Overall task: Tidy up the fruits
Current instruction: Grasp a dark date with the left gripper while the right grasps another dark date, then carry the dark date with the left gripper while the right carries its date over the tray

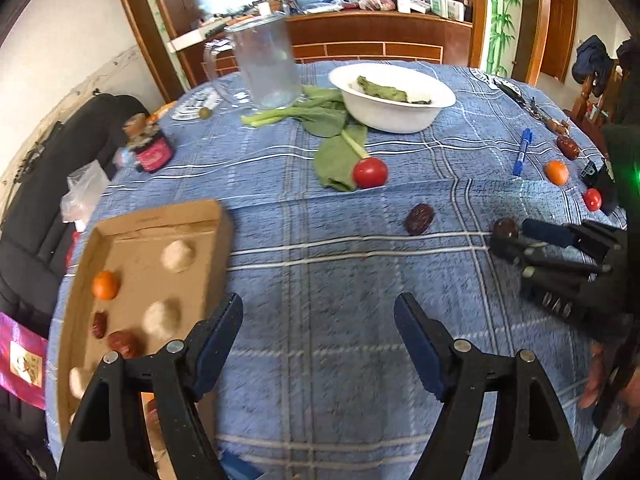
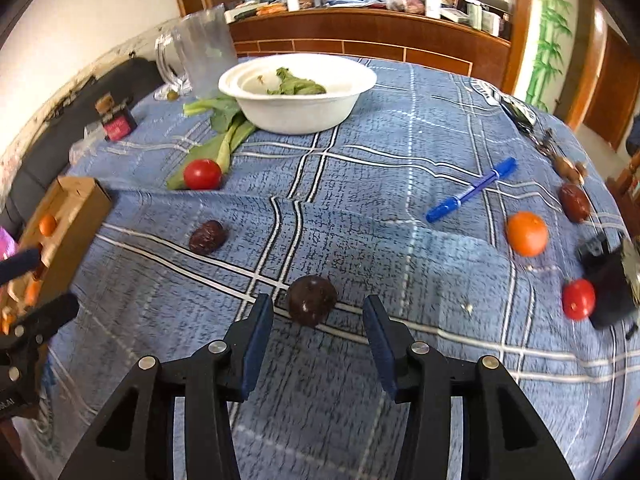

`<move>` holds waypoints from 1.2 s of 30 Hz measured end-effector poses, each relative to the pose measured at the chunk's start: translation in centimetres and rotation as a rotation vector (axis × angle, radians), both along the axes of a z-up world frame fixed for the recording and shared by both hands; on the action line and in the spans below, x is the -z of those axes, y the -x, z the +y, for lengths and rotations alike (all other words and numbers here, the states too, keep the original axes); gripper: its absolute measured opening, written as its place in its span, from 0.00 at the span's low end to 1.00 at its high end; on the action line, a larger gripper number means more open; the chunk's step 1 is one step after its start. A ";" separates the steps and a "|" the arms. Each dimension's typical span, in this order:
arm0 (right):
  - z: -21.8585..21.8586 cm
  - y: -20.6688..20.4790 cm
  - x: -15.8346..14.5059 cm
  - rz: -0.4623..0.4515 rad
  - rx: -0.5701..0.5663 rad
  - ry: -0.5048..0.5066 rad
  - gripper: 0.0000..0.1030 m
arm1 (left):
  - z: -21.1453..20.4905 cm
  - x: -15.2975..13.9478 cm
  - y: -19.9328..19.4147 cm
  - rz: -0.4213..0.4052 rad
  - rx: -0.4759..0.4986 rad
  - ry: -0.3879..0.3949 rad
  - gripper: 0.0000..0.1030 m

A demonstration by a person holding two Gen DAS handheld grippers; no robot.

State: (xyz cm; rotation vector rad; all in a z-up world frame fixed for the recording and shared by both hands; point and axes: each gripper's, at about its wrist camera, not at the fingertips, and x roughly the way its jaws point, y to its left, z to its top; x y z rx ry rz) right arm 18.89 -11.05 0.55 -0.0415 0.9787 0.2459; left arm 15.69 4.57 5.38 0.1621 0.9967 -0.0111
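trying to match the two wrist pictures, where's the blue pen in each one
Left wrist view: the blue pen lies far right, upper middle, just left of an orange.
Right wrist view: the blue pen lies right of centre, up and left of the same orange.
Shared landmark: the white bowl at the far side of the table.
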 end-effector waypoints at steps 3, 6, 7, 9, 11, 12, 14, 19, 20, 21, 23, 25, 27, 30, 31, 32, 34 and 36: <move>0.0 0.3 0.0 -0.025 -0.024 0.007 0.26 | -1.3 1.0 -1.5 0.008 0.020 0.023 0.75; -1.2 1.0 -0.5 -0.028 -0.009 -0.050 0.25 | -2.4 1.7 -3.1 0.011 0.034 0.063 0.75; -1.4 1.1 -0.6 -0.027 -0.009 -0.064 0.25 | -2.9 2.0 -3.6 0.008 0.042 0.075 0.75; -2.3 1.7 -0.7 -0.026 -0.006 -0.084 0.25 | -4.0 2.5 -4.6 0.001 0.066 0.080 0.75; -2.8 2.0 -0.7 -0.025 -0.002 -0.092 0.25 | -4.8 3.1 -5.4 0.002 0.081 0.077 0.73; -3.1 2.1 -0.7 -0.022 0.000 -0.102 0.25 | -5.0 3.4 -5.8 0.004 0.089 0.082 0.64; -3.7 2.2 -0.6 -0.021 0.010 -0.113 0.25 | -5.4 4.0 -6.4 0.028 0.108 0.094 0.41; -4.4 2.2 -0.6 -0.021 0.026 -0.132 0.25 | -5.4 4.3 -6.8 0.016 0.127 0.141 0.20; -4.5 2.3 -0.6 -0.023 0.029 -0.129 0.25 | -5.3 4.3 -6.7 0.014 0.133 0.150 0.20; -4.5 2.3 -0.7 -0.025 0.031 -0.127 0.25 | -5.3 4.2 -6.5 0.013 0.136 0.159 0.20; -4.6 2.4 -0.8 -0.025 0.036 -0.129 0.25 | -4.6 4.0 -5.9 0.022 0.136 0.206 0.20; -4.6 2.7 -1.0 -0.026 0.040 -0.137 0.25 | -3.8 3.6 -5.1 0.023 0.137 0.251 0.20; -4.6 3.4 -1.4 -0.028 0.048 -0.150 0.25 | -3.2 3.2 -4.0 0.018 0.140 0.279 0.20; -4.5 4.4 -1.6 -0.024 0.051 -0.160 0.25 | -2.3 2.7 -2.1 0.022 0.132 0.300 0.20; -4.4 4.9 -1.6 -0.022 0.052 -0.156 0.25 | -2.1 2.6 -1.1 0.022 0.133 0.301 0.20; -4.2 5.6 -1.6 -0.021 0.050 -0.152 0.25 | -2.0 2.5 0.0 0.018 0.133 0.281 0.20; -3.9 6.6 -1.6 -0.021 0.050 -0.140 0.25 | -1.8 2.5 1.7 0.013 0.140 0.264 0.20; -3.5 8.1 -1.5 -0.018 0.044 -0.120 0.25 | -1.6 2.5 3.5 0.013 0.138 0.254 0.20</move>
